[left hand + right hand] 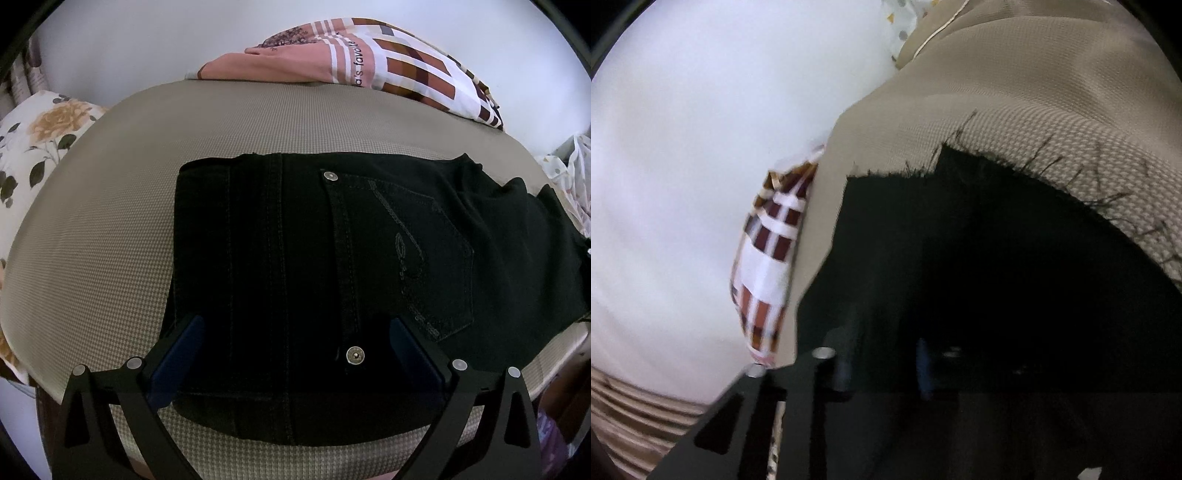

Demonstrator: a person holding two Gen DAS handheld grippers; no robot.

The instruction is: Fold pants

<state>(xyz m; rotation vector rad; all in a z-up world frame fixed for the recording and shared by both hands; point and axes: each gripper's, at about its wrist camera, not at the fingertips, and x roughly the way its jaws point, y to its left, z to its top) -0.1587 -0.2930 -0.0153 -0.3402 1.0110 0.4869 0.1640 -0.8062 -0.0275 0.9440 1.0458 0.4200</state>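
Black jeans [332, 266] lie flat on a beige woven bed surface [110, 240], waistband at the left, back pocket and rivets facing up, legs running off to the right. My left gripper [295, 332] is open, its blue pads [184, 339] spread just above the waist end. In the right wrist view the frayed hem end of the jeans [997, 240] covers the lower right. My right gripper [882, 365] is dark and blurred with black cloth around it; its fingers [842, 369] stand close together, seemingly pinching the hem.
A patterned pink, brown and white pillow [369, 55] lies at the far edge of the bed and shows in the right wrist view [768, 266]. A floral pillow [40, 140] is at the left. A white wall [683, 166] is behind. A dotted cloth [576, 184] sits at the right edge.
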